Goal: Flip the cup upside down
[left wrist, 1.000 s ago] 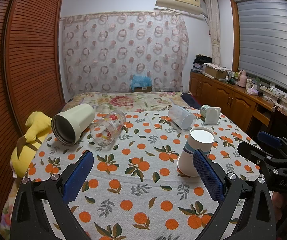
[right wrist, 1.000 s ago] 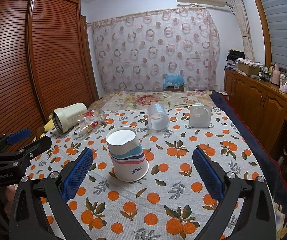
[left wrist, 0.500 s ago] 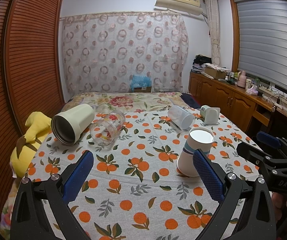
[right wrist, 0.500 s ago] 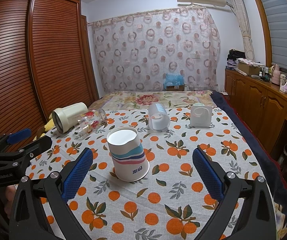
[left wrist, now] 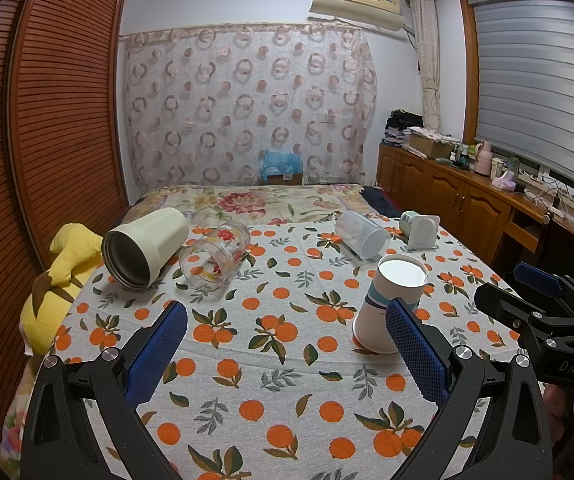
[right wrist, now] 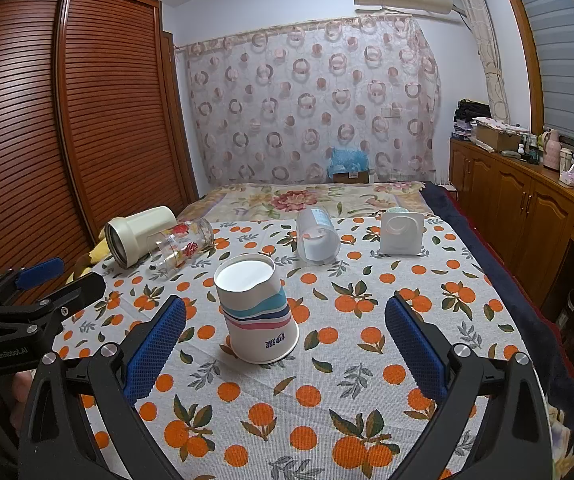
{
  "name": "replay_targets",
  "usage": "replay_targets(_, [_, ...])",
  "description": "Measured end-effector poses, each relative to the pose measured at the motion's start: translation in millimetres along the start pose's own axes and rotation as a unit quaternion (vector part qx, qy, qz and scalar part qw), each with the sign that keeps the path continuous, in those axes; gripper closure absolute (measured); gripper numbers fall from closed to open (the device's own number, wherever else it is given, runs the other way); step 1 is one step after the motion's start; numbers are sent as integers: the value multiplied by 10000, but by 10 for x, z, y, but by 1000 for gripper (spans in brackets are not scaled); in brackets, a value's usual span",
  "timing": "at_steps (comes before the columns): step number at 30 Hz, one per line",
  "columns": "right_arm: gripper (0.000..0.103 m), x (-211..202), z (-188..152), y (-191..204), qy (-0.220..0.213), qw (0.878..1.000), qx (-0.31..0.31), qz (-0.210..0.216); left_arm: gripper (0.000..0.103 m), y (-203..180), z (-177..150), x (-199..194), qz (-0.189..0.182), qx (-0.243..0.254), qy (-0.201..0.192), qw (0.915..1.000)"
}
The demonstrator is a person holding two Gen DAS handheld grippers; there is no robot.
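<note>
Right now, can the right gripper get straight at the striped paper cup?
Probably yes. The right gripper has its jaws wide open with the striped paper cup standing between and just ahead of them, rim down on the tablecloth; nothing blocks the path.

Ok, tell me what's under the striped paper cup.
The striped paper cup stands mouth-down on the orange-print tablecloth, flat base up. Only cloth shows around its rim; whatever lies beneath is hidden by the cup's wall. Both sets of jaws are open, clear of it.

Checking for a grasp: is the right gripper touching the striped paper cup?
Apart. The right wrist view shows the paper cup between the right gripper's open fingers, tablecloth visible on both sides.
</note>
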State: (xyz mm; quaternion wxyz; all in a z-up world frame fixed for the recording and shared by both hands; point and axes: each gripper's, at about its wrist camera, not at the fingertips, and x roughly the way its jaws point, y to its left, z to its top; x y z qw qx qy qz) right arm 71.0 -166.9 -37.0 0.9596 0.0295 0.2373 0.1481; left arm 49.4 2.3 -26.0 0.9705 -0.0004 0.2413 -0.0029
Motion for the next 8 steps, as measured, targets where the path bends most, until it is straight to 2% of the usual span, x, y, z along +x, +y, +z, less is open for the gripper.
replay_targets(8, [3, -4, -2, -6, -4, 10000, -2, 0, 7, 0, 3, 6, -10, 6, 4, 10000])
